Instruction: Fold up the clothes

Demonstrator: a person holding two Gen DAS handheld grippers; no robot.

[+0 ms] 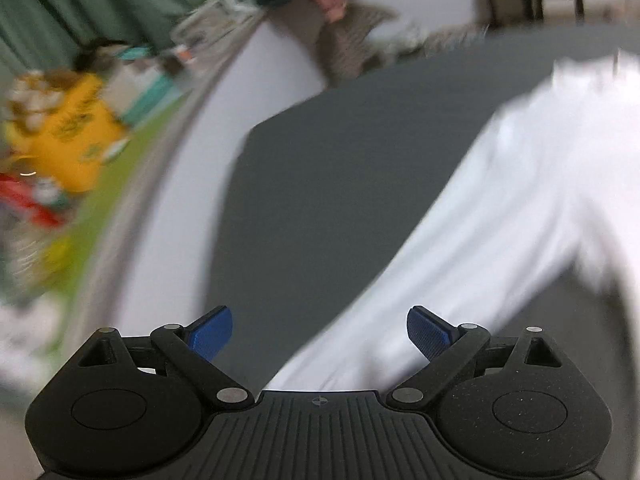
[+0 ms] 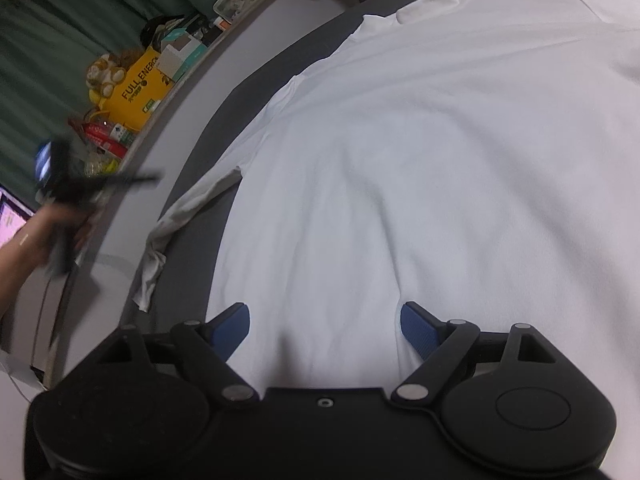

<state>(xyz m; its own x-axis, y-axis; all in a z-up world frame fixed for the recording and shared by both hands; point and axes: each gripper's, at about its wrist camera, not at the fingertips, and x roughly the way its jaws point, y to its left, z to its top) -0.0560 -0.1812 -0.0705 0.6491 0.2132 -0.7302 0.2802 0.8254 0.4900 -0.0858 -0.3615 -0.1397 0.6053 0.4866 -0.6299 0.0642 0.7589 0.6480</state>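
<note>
plain white long-sleeve shirt (image 2: 440,168), spread mostly flat on the dark grey mat (image 2: 224,128), a few soft wrinkles, one sleeve (image 2: 176,220) trailing off the mat edge (kinda crumpled)

Bare dark grey mat (image 1: 320,184) lies open ahead of my left gripper (image 1: 319,334). The white cotton shirt (image 2: 440,160) fills the frame before my right gripper (image 2: 325,330). Upper left, a yellow cardboard box (image 2: 140,88) and clutter crowd the table edge.
</note>
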